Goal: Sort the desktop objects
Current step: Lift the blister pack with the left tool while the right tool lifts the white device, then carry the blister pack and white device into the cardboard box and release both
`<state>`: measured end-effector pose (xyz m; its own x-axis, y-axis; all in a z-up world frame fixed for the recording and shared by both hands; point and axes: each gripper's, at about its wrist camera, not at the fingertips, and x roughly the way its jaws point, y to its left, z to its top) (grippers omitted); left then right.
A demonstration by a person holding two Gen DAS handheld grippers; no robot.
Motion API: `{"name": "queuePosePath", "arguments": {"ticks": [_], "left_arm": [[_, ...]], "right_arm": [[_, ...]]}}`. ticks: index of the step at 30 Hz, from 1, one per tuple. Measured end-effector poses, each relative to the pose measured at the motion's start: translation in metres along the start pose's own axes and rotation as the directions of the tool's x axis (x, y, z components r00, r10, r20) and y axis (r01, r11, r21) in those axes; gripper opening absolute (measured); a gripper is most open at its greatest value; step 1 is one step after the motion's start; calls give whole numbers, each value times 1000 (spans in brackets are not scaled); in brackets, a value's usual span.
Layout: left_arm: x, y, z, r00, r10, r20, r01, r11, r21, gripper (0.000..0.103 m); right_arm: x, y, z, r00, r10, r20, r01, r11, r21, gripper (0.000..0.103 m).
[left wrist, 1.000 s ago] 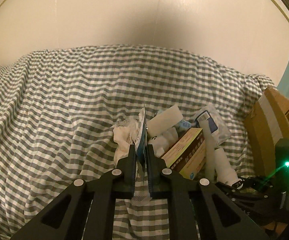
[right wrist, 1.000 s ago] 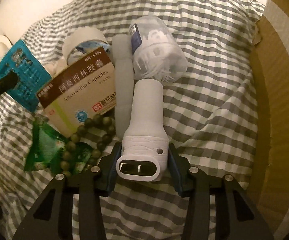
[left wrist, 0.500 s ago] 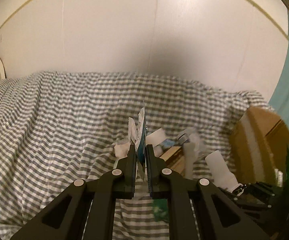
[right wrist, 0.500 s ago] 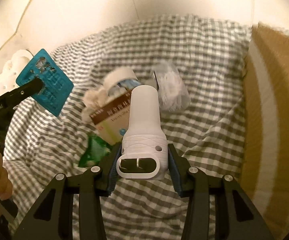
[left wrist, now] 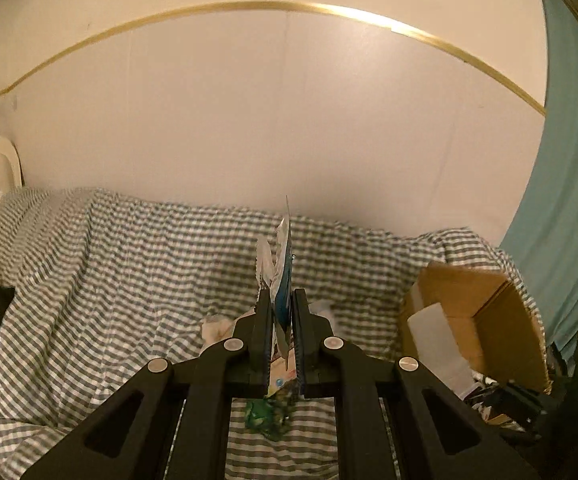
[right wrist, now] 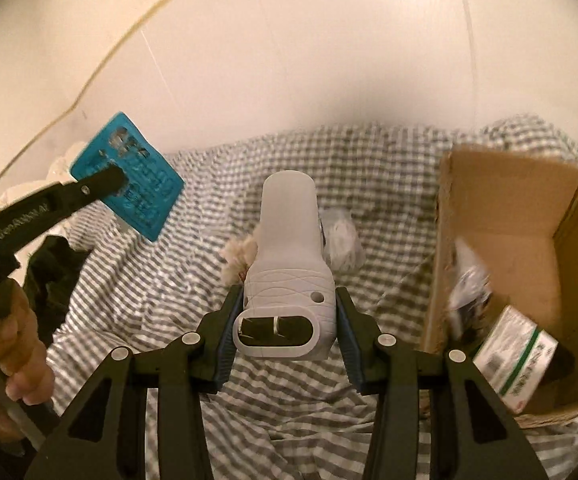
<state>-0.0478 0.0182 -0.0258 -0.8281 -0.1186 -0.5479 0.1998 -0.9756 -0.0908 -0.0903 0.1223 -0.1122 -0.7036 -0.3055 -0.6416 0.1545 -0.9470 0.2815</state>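
My left gripper is shut on a flat blue blister pack, held edge-on above the checked cloth; the pack also shows face-on in the right wrist view, clamped in the left gripper. My right gripper is shut on a white plastic device and holds it in the air over the cloth. A cardboard box stands open to the right, also in the left wrist view.
The box holds a white and green carton and other packs. On the cloth lie a clear bag of white items, a crumpled tissue and a green packet. A wall stands behind.
Both grippers have risen well above the cloth with their loads. The right one has swung toward the box, whose inside now shows.
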Motion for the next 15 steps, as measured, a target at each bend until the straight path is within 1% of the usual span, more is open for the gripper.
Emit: {"name": "queuePosePath", "arguments": {"ticks": [3, 8, 11, 15], "left_arm": [[-9, -19, 5, 1000, 11, 21, -12, 1000, 22, 9], [-17, -47, 7, 999, 2, 40, -2, 1000, 12, 9], [-19, -71, 6, 999, -17, 45, 16, 1000, 14, 9], [-26, -112, 3, 997, -64, 38, 62, 998, 31, 9]], "right_arm": [[-21, -6, 6, 999, 2, 43, -3, 1000, 3, 44], [-57, -25, 11, 994, -10, 111, 9, 1000, 7, 44], [-77, -43, 10, 989, -26, 146, 25, 1000, 14, 44], [-106, -72, 4, 982, -42, 185, 31, 998, 63, 44]]}}
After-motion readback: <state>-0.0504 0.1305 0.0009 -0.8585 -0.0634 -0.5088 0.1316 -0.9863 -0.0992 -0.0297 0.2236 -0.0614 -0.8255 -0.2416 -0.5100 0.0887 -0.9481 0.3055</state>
